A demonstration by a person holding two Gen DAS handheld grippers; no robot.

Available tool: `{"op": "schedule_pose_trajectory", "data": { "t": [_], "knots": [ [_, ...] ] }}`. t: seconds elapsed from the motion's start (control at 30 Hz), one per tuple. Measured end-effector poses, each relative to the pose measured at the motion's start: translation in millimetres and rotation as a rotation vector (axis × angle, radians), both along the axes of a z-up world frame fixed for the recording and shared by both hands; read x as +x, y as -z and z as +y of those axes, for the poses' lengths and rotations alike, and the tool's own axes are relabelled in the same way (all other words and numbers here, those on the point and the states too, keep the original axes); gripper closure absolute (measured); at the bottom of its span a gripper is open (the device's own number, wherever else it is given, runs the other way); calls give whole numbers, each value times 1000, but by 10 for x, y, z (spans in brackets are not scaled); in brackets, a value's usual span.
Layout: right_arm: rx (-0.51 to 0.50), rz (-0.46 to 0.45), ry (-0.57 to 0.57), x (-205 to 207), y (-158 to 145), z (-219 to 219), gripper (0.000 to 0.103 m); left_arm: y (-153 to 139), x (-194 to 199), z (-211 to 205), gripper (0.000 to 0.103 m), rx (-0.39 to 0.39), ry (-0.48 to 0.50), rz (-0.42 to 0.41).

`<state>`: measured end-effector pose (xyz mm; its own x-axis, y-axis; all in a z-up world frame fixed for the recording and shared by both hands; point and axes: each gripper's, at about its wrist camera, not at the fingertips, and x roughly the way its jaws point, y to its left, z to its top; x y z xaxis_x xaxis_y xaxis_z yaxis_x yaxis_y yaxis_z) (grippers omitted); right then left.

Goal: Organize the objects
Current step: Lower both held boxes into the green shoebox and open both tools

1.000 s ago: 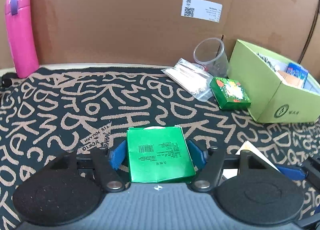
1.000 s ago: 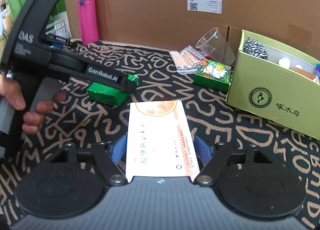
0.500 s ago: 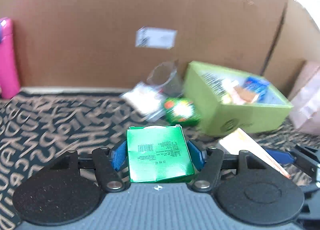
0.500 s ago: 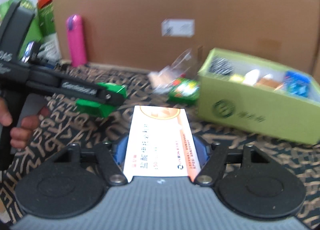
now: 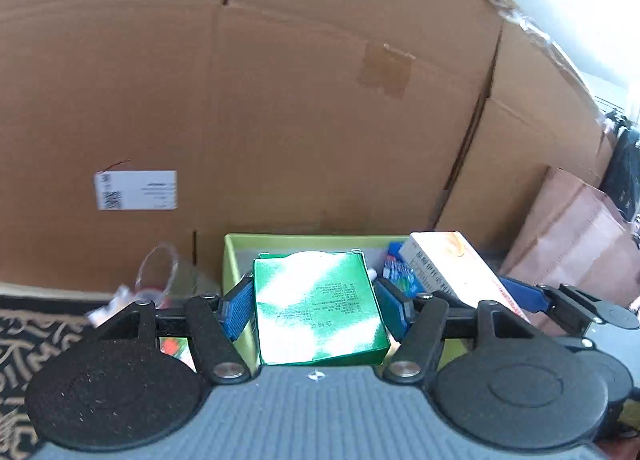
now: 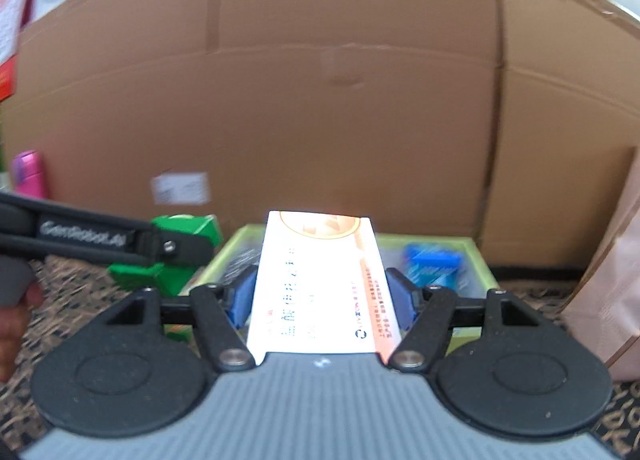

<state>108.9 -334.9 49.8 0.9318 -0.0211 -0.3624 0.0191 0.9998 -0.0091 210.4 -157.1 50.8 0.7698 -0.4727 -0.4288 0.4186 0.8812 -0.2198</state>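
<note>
My left gripper (image 5: 316,300) is shut on a green box (image 5: 320,312), its blue pads pressed on both sides. The box hangs above the open lime-green carton (image 5: 232,256). My right gripper (image 6: 320,292) is shut on a long white box with orange print (image 6: 320,276), held over the same carton (image 6: 476,256). In the left wrist view the white box (image 5: 452,272) sits just right of the green one. The right wrist view shows the left gripper (image 6: 160,248) and the green box (image 6: 188,232) at the carton's left end.
The carton holds a blue packet (image 6: 432,264) and other small items. A tall cardboard wall (image 5: 320,100) stands close behind it. A clear cup (image 5: 158,272) lies to its left, a paper bag (image 5: 580,244) to its right. A pink bottle (image 6: 28,172) stands far left.
Both grippers have risen off the patterned cloth and travelled toward the lime-green carton, each carrying its box. The carton now lies directly beneath them and the cardboard wall fills both views.
</note>
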Motion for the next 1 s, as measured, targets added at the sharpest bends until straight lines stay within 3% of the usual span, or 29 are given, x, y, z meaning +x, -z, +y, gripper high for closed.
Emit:
{"op": "schedule_pose_trajectory", "data": {
  "t": [0.2, 0.47, 0.5, 0.53, 0.63, 0.8, 1.0],
  "knots": [
    [-53, 13, 49, 491, 132, -243, 37, 103, 344, -227, 36, 11, -6, 23],
    [-118, 37, 24, 789, 395, -205, 36, 216, 513, -344, 34, 25, 3, 18],
    [-127, 38, 19, 802, 431, -199, 35, 233, 510, -342, 25, 23, 3, 16],
    [-141, 43, 14, 803, 462, -188, 27, 247, 498, -337, 15, 26, -3, 13],
    [-195, 27, 26, 705, 537, -138, 7, 291, 421, -289, 13, 39, -22, 2],
    [-172, 12, 54, 538, 576, -58, 1, 345, 311, -148, 13, 10, -29, 29],
    [-107, 16, 63, 393, 480, -52, 0, 258, 191, -18, 13, 27, -20, 26]
  ]
}}
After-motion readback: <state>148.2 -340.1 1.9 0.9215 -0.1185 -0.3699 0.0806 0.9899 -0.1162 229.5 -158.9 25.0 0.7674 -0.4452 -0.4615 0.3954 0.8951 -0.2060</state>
